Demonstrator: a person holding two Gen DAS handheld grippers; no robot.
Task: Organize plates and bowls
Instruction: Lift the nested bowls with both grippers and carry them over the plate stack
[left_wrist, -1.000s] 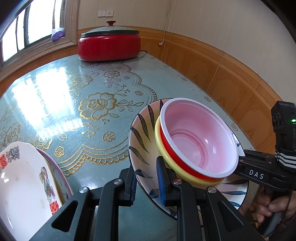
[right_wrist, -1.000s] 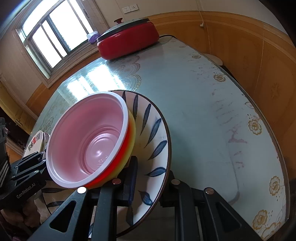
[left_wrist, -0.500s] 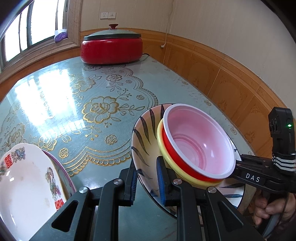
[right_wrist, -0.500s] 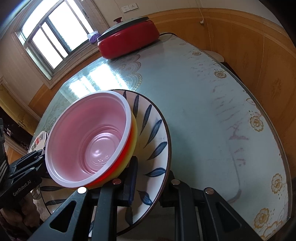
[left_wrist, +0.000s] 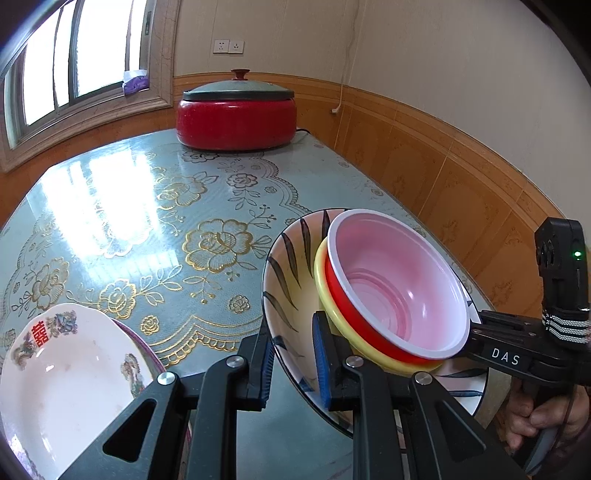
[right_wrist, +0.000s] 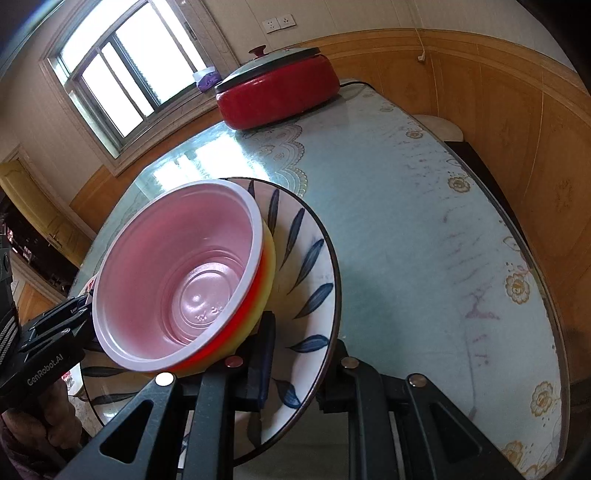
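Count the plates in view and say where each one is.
3 at least. The leaf-pattern plate is held under the nested bowls; the white plate lies at lower left, on a purple-rimmed plate; more may be hidden.

White letters "DAS" are showing on the right tool (left_wrist: 476, 354). "GenRobot.AI" is showing on the left tool (right_wrist: 79, 334). A red double-happiness character is showing on the white plate (left_wrist: 66, 373).

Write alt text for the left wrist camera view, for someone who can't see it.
The left gripper clamps the near rim of a blue-leaf plate carrying stacked pink, red and yellow bowls, lifted above a teal floral table. The right gripper grips the plate's other side. A white plate lies lower left; a red lidded pot stands behind.
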